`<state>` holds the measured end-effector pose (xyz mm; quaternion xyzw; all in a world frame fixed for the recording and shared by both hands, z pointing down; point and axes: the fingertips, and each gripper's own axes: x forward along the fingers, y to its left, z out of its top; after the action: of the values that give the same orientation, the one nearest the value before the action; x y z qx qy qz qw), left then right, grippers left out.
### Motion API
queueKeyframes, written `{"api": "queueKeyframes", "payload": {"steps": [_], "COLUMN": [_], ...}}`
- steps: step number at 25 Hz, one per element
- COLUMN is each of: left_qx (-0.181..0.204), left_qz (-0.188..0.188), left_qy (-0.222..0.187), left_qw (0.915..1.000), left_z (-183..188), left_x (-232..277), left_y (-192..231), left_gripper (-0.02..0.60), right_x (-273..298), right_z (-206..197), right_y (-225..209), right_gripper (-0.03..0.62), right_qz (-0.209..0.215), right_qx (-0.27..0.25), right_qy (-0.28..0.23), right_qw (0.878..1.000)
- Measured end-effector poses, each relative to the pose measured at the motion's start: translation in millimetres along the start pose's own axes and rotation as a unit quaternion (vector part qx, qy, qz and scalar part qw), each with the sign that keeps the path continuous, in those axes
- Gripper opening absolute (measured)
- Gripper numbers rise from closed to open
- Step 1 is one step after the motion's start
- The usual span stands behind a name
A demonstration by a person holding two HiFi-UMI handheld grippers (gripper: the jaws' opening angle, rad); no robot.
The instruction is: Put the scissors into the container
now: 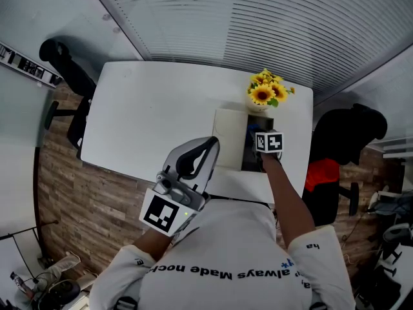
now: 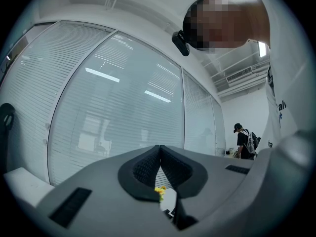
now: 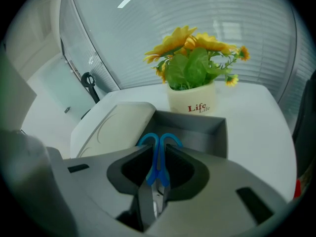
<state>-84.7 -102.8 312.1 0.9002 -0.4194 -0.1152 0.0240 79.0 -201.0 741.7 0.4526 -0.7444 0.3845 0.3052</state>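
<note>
The right claw is gripping the scissors, its jaws pressing on the blue shank from both sides. The two blue handle loops are pointing away toward the far side, and the metal blades are running back toward the camera. In the right gripper view the loops are showing over the near edge of the open grey container; whether they are touching it cannot be told. In the head view the right claw is reaching out over the container at the right part of the white bench.

A cream lid is lying just left of the container. A white pot of yellow flowers is standing just beyond the container's far wall.

The left claw is hanging near the person's body, raised off the bench. In the left gripper view the left claw is pointing toward the window blinds, its jaws meeting with nothing between them
</note>
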Motion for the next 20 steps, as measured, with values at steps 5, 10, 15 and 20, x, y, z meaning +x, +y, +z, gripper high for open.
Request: {"api": "queueKeyframes", "payload": {"steps": [5, 10, 15, 20], "left_qx": [-0.001, -0.002, -0.004, -0.005], "left_qz": [0.002, 0.003, 0.005, 0.006], "left_qy": [0.0, 0.001, 0.002, 0.004], "left_qw": [1.0, 1.0, 1.0, 1.0], "left_z": [-1, -1, -2, -5], "left_x": [2, 5, 7, 10], "left_y": [4, 6, 9, 11], "left_gripper": [0.02, 0.02, 0.02, 0.019], "right_x": [5, 8, 11, 16], "right_z": [-3, -3, -4, -7], "right_y": [-2, -5, -6, -9], "right_gripper": [0.091, 0.091, 0.091, 0.091], "right_qz": [0.002, 0.0, 0.001, -0.001], "right_qx": [0.011, 0.016, 0.021, 0.026], "right_qy": [0.006, 0.011, 0.017, 0.023], "right_qw": [1.0, 1.0, 1.0, 0.999]}}
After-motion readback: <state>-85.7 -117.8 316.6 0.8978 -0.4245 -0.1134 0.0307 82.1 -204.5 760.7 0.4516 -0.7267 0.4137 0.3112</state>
